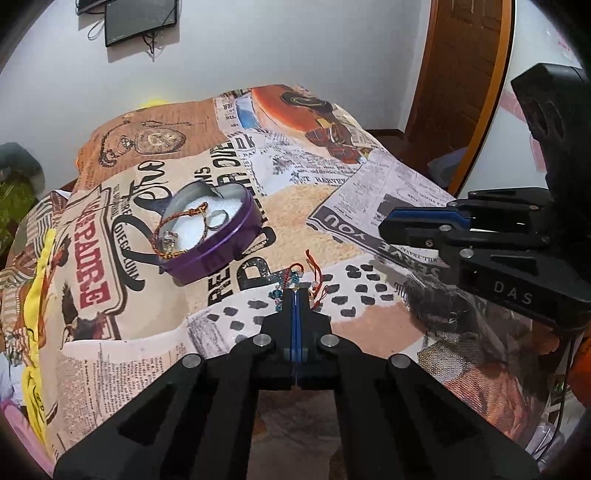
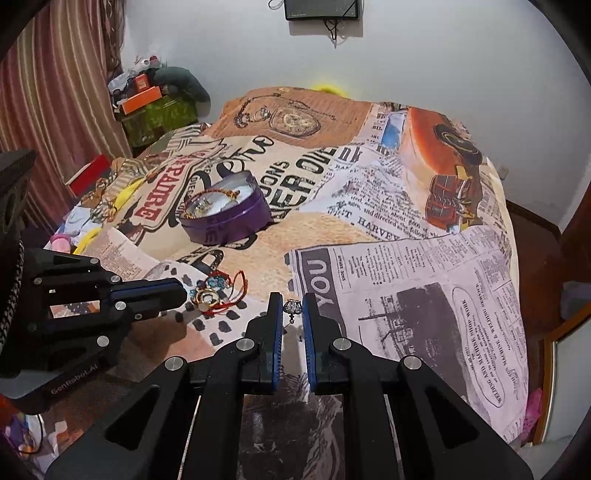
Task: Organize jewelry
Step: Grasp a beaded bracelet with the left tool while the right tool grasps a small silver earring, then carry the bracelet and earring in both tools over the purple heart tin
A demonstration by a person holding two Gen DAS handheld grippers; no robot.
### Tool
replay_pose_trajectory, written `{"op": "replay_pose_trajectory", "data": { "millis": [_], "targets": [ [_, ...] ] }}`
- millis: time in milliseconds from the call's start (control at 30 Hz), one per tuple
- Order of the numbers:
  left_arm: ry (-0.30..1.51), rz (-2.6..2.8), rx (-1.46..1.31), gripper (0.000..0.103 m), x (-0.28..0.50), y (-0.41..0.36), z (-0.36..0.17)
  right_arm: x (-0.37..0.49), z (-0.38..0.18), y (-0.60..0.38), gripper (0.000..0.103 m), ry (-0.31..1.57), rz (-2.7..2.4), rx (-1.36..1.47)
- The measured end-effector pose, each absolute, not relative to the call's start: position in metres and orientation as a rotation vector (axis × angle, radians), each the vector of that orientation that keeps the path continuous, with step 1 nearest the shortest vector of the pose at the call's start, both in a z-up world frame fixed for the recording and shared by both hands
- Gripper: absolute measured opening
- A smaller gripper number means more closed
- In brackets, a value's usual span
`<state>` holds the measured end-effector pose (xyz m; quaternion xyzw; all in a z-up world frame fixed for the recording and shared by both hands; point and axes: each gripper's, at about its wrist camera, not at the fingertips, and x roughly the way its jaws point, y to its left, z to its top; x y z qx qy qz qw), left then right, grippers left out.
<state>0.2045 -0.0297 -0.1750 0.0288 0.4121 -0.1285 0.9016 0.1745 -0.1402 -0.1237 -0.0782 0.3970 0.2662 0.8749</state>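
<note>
A purple heart-shaped tin [image 1: 218, 245] [image 2: 236, 218] sits on the printed bedspread, holding a gold-and-red cord bracelet [image 1: 173, 225], a ring [image 1: 218, 218] and a small silver piece. A red-cord bracelet with blue beads [image 1: 291, 278] [image 2: 218, 291] lies on the spread nearer me. My left gripper [image 1: 296, 295] is shut with its tips at this bracelet; whether it grips it I cannot tell. My right gripper [image 2: 292, 308] is open around a small silver earring [image 2: 291, 307] lying between its fingertips.
The bedspread [image 2: 406, 258] covers a mattress that drops off on the right and front. A wooden door [image 1: 461, 74] stands at the right. Cluttered boxes [image 2: 147, 99] and a striped curtain [image 2: 55, 92] are at the far left. A black panel [image 2: 321, 9] hangs on the wall.
</note>
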Motion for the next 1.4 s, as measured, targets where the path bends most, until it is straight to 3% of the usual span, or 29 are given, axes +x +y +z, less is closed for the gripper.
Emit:
{"op": "replay_pose_trajectory", "data": {
  "millis": [467,1033,1400],
  "targets": [
    [0.903,-0.291,0.074,0.008,0.215,-0.044,-0.184,0.168,-0.117,-0.142,0.01,0.823,0.552,-0.166],
    [0.938,-0.286,0.103,0.008,0.227,-0.049,-0.197,0.172,-0.129,-0.15,0.01,0.85,0.556,-0.144],
    [0.9,-0.271,0.078,0.0,0.221,-0.043,-0.19,0.171,-0.123,-0.151,0.01,0.837,0.555,-0.138]
  ]
}}
